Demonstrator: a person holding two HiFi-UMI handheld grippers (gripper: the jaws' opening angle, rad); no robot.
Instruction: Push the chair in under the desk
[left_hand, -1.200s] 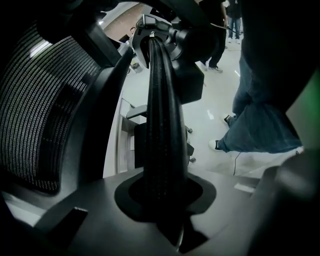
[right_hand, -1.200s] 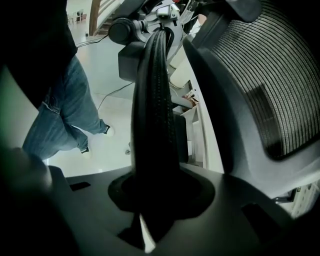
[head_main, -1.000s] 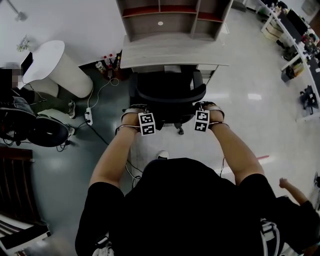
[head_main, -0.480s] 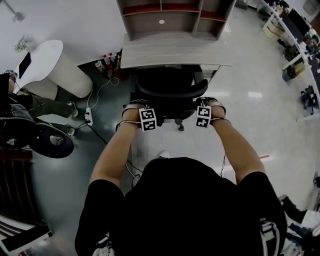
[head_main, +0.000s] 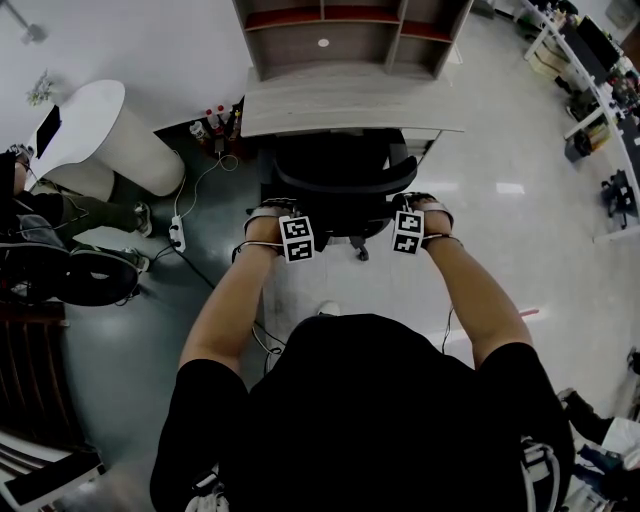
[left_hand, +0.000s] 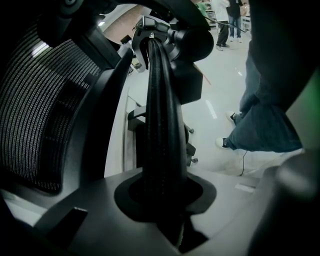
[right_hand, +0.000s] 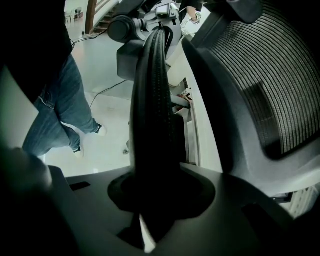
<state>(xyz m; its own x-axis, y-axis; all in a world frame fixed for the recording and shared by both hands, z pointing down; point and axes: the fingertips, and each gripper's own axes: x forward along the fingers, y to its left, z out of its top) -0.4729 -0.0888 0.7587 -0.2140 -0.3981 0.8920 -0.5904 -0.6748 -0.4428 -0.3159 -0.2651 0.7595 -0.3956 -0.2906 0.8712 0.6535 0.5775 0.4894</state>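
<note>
Most of the chair (head_main: 340, 185) seat is hidden under the worktop (head_main: 350, 105) at top centre of the head view, so you mainly see the backrest, with the chair's front pointing up-frame. The left gripper (head_main: 275, 224) is clamped on the left armrest (left_hand: 159, 125) and the right gripper (head_main: 418, 216) on the right armrest (right_hand: 152, 115). Both pads run lengthwise straight out between the jaws.

One chair (head_main: 340, 185), one desk (head_main: 350, 100), two grippers (head_main: 280, 225) (head_main: 415, 220)
</note>
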